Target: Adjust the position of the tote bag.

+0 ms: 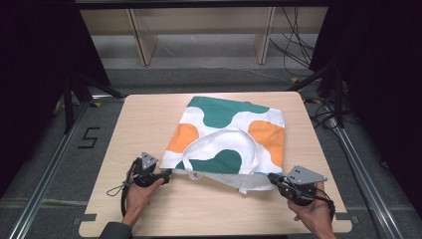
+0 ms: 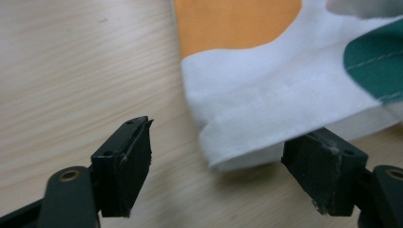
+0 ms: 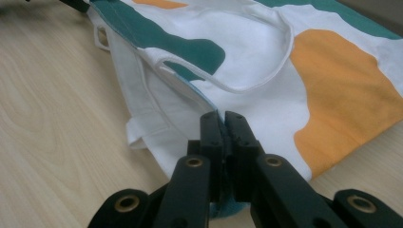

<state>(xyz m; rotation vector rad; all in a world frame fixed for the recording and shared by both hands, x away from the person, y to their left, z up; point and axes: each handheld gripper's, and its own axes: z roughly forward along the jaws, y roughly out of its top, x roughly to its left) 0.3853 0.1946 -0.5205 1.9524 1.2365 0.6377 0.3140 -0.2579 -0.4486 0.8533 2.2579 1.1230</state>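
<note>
A cloth tote bag (image 1: 229, 134) with white, green and orange patches lies flat on the wooden table (image 1: 149, 114), its white handles folded over its middle. My left gripper (image 1: 168, 173) is at the bag's near left corner, low over the table. In the left gripper view the left gripper (image 2: 230, 137) stands open, with the white hemmed corner of the bag (image 2: 275, 90) lying between the jaws and not pinched. My right gripper (image 1: 272, 177) is at the near right corner. In the right gripper view the right gripper (image 3: 222, 116) is shut on the edge of the bag (image 3: 247, 61).
Bare tabletop (image 1: 209, 209) runs along the front edge between the two hands. Beyond the table stand wooden shelf legs (image 1: 142, 45), with loose cables (image 1: 293, 45) on the floor. Metal rails (image 1: 358, 164) run along both sides of the table.
</note>
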